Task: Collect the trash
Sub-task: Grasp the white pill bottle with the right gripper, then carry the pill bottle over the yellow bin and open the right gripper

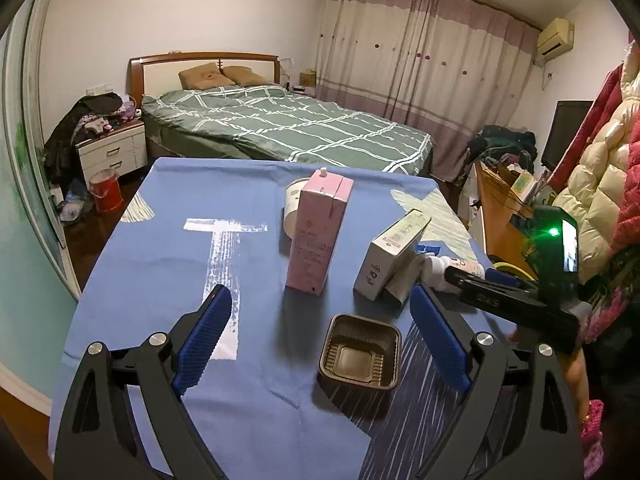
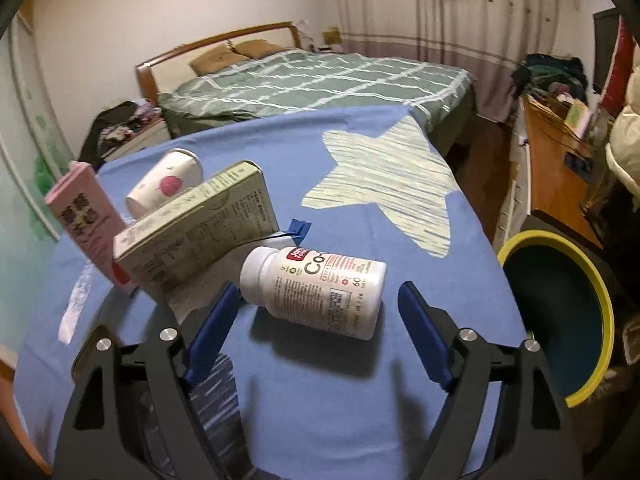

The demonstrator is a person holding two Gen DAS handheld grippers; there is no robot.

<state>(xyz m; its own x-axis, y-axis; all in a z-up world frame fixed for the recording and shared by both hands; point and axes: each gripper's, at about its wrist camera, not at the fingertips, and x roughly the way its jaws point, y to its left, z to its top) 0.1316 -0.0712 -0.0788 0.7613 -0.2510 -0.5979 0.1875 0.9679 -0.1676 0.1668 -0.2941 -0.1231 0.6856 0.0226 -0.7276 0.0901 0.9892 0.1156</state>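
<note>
Both grippers hung with fingers spread wide over the table, gripping nothing: the left gripper (image 1: 322, 332) above a brown plastic tray (image 1: 360, 353), the right gripper (image 2: 314, 324) around a white pill bottle (image 2: 316, 290) lying on its side, its pads not touching it. The blue tablecloth (image 1: 160, 264), printed with a pale star (image 2: 384, 184), covered the table in front of a green-quilted bed (image 1: 288, 128). A yellow-rimmed bin (image 2: 560, 320) stood just beside the table's right edge. On the cloth, a pink carton (image 1: 316, 236) stood upright, a white box (image 1: 390, 256) leaned tilted near the bottle, and a paper cup (image 2: 166, 184) lay tipped behind them.
</note>
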